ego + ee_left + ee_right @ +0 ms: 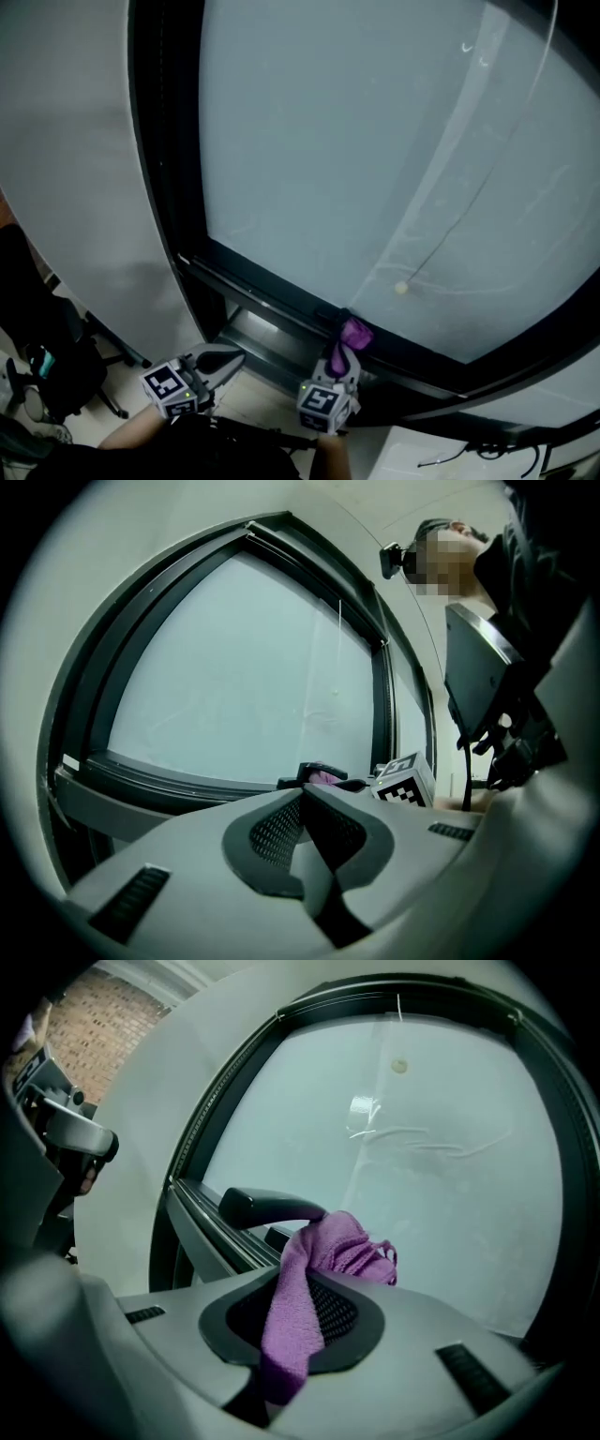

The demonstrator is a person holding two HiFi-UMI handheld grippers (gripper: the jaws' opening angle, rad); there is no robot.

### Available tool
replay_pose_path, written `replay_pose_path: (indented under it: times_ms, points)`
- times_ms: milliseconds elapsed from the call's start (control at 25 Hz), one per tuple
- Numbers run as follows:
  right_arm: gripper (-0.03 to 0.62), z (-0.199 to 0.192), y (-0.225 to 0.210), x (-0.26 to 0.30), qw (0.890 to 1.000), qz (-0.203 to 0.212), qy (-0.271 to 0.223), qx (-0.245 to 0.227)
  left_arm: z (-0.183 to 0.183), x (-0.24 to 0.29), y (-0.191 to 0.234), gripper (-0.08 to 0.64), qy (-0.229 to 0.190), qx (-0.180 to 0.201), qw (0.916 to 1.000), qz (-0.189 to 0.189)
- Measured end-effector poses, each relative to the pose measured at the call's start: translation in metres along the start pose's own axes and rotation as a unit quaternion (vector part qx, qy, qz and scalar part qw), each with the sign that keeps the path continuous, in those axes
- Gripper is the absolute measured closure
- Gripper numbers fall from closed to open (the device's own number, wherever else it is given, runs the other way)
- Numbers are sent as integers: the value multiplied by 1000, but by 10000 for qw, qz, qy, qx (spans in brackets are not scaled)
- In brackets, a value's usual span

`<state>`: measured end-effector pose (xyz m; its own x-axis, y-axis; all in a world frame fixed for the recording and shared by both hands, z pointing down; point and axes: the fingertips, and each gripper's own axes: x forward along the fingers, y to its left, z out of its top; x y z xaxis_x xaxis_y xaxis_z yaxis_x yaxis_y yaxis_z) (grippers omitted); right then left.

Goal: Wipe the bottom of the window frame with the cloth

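Note:
A purple cloth is pinched in my right gripper and rests against the black bottom rail of the window frame, right beside a black window handle. In the right gripper view the cloth bunches at the tips of the right gripper and hangs back between the jaws. My left gripper sits lower left of it, over the grey sill, shut with nothing in it. In the left gripper view, beyond the left gripper, the cloth and the right gripper's marker cube show.
Frosted glass fills the frame, with a thin cord and small bead on it. A white wall panel lies to the left. Dark chair legs and bags stand on the floor at lower left; a cable at lower right.

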<state>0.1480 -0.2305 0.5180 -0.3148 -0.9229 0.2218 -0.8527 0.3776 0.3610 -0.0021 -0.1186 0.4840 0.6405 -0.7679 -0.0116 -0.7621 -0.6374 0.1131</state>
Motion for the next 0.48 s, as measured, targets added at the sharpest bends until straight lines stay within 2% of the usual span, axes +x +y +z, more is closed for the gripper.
replay_pose_path:
  times_ms: [120, 320, 400, 480]
  points:
    - [526, 1, -2, 1, 9998, -85, 4, 153, 3, 3, 4, 557, -65, 84, 9996, -257]
    - [526, 4, 4, -4, 9962, -294, -70, 816, 10, -6, 30, 558, -175, -22, 9991, -374]
    - [526, 9, 11, -2, 9970, -422, -29, 654, 18, -9, 39, 558, -310, -71, 9983, -483]
    - [526, 13, 20, 1, 9980, -581, 80, 235, 22, -13, 45, 558, -358, -91, 9974, -614]
